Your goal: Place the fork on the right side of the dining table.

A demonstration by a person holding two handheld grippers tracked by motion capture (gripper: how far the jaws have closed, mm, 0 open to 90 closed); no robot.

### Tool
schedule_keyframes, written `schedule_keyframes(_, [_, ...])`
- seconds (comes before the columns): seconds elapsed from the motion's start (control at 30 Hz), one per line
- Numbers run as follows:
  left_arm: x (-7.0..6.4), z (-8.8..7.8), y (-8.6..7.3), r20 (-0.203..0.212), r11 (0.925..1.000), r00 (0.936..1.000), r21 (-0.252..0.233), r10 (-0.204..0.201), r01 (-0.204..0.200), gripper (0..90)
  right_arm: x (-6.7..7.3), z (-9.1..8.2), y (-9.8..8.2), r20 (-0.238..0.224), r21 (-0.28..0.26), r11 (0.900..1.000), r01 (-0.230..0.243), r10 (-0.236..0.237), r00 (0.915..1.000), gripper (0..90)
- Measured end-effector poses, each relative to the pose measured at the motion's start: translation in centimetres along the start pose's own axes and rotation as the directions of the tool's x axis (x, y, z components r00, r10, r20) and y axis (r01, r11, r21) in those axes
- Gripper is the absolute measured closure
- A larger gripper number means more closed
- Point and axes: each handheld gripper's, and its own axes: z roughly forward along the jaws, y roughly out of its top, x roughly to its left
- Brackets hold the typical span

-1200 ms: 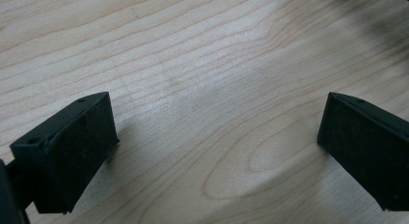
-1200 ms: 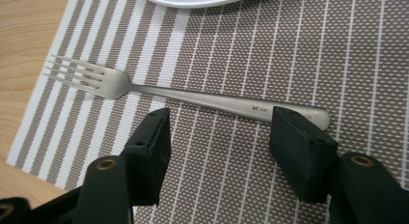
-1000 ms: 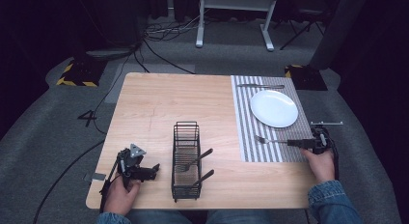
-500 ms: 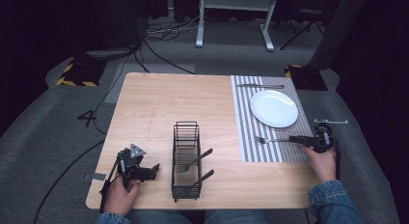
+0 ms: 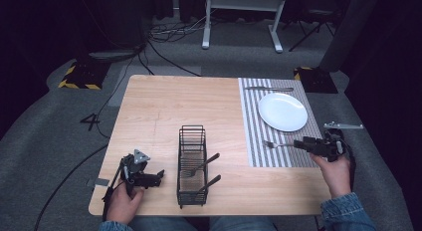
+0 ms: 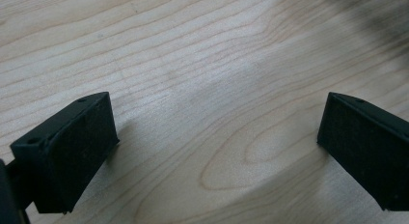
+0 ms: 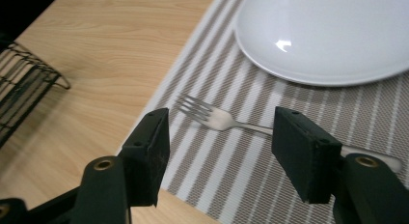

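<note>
A silver fork [image 5: 278,145] lies on the striped placemat [image 5: 259,156], tines toward the wooden table's middle, just in front of the white plate [image 5: 282,111]. My right gripper [image 5: 297,144] hovers over the fork's handle end at the mat's right edge. In the right gripper view the fork [image 7: 217,119] lies on the mat below the jaws. My right gripper [image 7: 222,137] is open and its jaws have just been opening a little, with nothing pressed between the pads. My left gripper [image 5: 159,176] rests open on the table at the front left, with bare wood between its pads [image 6: 72,147].
A black wire rack [image 5: 191,166] stands at the table's front middle and holds two black-handled utensils. A knife [image 5: 268,88] lies at the placemat's far end. The plate [image 7: 328,35] is close ahead of the right gripper. The table's right edge is near the right hand.
The right gripper has risen a little and drawn back from the fork, which stays lying on the placemat. The left gripper has not moved.
</note>
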Motion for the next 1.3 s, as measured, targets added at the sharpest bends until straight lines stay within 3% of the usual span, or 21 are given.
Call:
schedule_keyframes(0.17, [0.0, 0.0, 0.0, 0.001, 1.0, 1.0, 0.0, 0.0, 0.0, 0.3, 2.3, -0.9, -0.1, -0.051, -0.027, 0.997, 0.074, -0.075, 0.9958, 38.0])
schedule_keyframes(0.4, [0.0, 0.0, 0.0, 0.001, 1.0, 1.0, 0.0, 0.0, 0.0, 0.3, 5.1, -1.2, -0.2, -0.099, -0.021, 0.989, 0.143, -0.145, 0.9845, 33.5])
schedule_keyframes(0.6, [0.0, 0.0, 0.0, 0.001, 1.0, 1.0, -0.001, 0.0, 0.0, 0.3, 6.9, -0.6, -1.4, -0.096, -0.018, 0.982, 0.189, -0.19, 0.977, 32.3])
schedule_keyframes(0.67, [0.0, 0.0, 0.0, 0.001, 1.0, 1.0, 0.0, 0.001, -0.001, 0.3, 8.2, -0.2, -2.1, -0.075, -0.012, 0.973, 0.232, -0.232, 0.9698, 32.4])
schedule_keyframes(0.73, [0.0, 0.0, 0.0, 0.001, 1.0, 1.0, 0.0, 0.001, -0.001, 0.3, 8.5, -0.1, -2.2, -0.076, -0.01, 0.971, 0.24, -0.24, 0.9679, 32.4])
schedule_keyframes(0.83, [0.0, 0.0, 0.0, 0.001, 1.0, 1.0, 0.0, 0.0, 0.0, 0.3, 9.5, 0.3, -2.4, -0.079, -0.002, 0.961, 0.277, -0.276, 0.9578, 32.5])
schedule_keyframes(1.0, [0.0, 0.0, 0.0, 0.0, 1.0, 1.0, -0.001, -0.001, 0.001, 0.2, 10.3, 1.2, -2.8, -0.127, 0.008, 0.951, 0.308, -0.304, 0.9441, 32.6])
schedule_keyframes(1.13, [0.0, 0.0, 0.0, 0.001, 1.0, 1.0, 0.0, 0.0, 0.0, 0.2, 10.5, 2.0, -3.1, -0.159, 0.006, 0.953, 0.302, -0.297, 0.9414, 32.8])
schedule_keyframes(1.3, [0.0, 0.0, 0.0, 0.001, 1.0, 1.0, -0.001, 0.0, 0.0, 0.2, 11.0, 4.2, -3.6, -0.179, 0.032, 0.945, 0.325, -0.314, 0.9324, 33.4])
